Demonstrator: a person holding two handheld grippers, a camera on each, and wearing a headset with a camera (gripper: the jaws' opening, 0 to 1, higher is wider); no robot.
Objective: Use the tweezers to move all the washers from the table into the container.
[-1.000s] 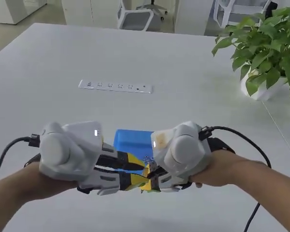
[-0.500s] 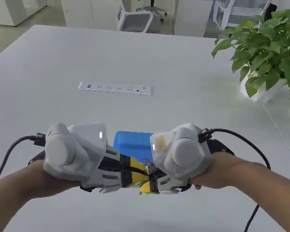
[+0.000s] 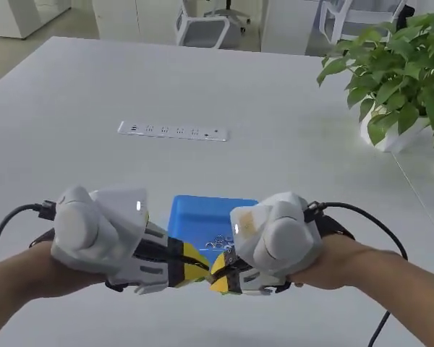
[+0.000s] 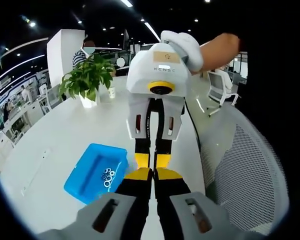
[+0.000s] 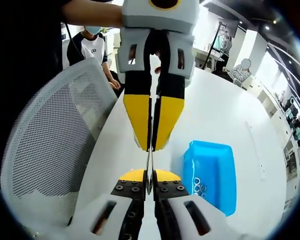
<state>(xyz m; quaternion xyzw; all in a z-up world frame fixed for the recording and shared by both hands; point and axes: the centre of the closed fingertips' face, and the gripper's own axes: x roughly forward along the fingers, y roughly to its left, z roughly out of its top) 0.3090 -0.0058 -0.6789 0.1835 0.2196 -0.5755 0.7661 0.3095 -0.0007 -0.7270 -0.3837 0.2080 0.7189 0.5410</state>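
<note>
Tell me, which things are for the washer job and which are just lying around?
For the job: blue plastic container; small silver metal washers inside it; thin metal tweezers, gripped by the right gripper; left gripper, facing it.

Just lying about: long white power strip; green leafy potted plant; white mesh chair.

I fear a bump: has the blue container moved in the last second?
No. The blue container sits at the same spot relative to the power strip; more of it is uncovered now.
</note>
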